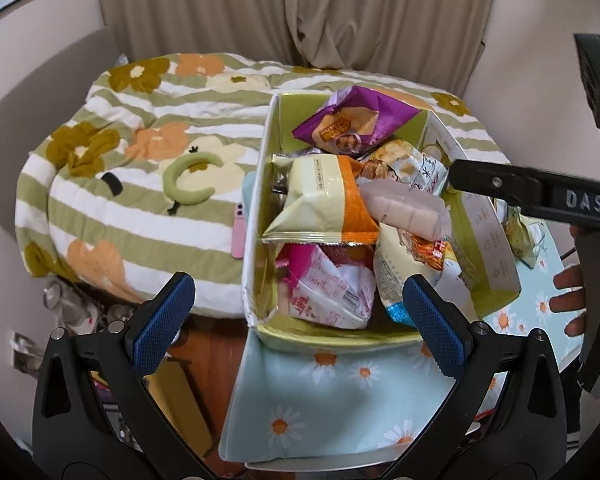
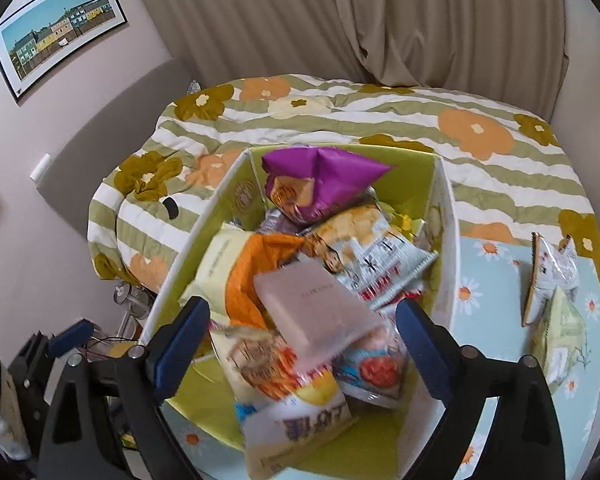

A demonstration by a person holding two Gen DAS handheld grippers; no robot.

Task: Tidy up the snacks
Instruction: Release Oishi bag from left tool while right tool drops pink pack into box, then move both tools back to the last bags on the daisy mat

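Note:
A white box with a green inside (image 1: 256,208) (image 2: 446,240) stands on the daisy tablecloth and holds several snack packets. A pale pink packet (image 1: 404,206) (image 2: 320,312) lies on top of the pile, blurred in the right wrist view. A purple bag (image 1: 352,120) (image 2: 320,180) is at the far end, a yellow-orange packet (image 1: 320,200) in the middle. My left gripper (image 1: 300,320) is open and empty above the box's near end. My right gripper (image 2: 304,344) is open just above the pink packet; its arm shows in the left wrist view (image 1: 540,196).
Two more snack packets (image 2: 552,280) lie on the daisy tablecloth (image 2: 488,280) right of the box. A flowered striped quilt (image 1: 140,152) covers the bed behind. A pink phone (image 1: 239,228) lies beside the box. Clutter sits on the floor at left.

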